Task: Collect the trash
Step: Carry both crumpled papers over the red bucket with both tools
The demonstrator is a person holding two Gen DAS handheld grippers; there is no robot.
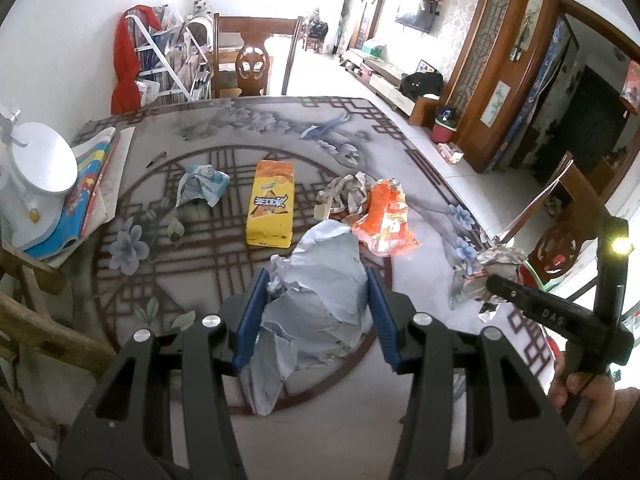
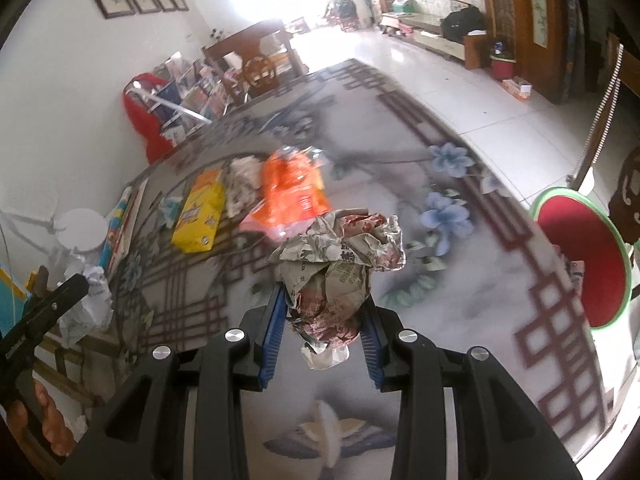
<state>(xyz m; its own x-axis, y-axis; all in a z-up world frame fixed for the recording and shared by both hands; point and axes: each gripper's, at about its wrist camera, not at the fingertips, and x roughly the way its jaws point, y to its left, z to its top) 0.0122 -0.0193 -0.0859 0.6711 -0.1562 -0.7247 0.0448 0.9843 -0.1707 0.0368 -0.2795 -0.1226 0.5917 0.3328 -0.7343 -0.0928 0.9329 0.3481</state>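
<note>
My left gripper is shut on a large crumpled grey-white paper, held a little above the patterned table. My right gripper is shut on a crumpled printed newspaper wad, also off the table; that wad and the right gripper show at the right edge of the left wrist view. On the table lie a yellow snack box, an orange wrapper, another crumpled printed paper and a crumpled blue-white wrapper.
A white fan base stands on colourful books at the table's left edge. A red basin with a green rim sits beyond the table's right edge. Wooden chairs stand past the far side, and a red bin is on the floor.
</note>
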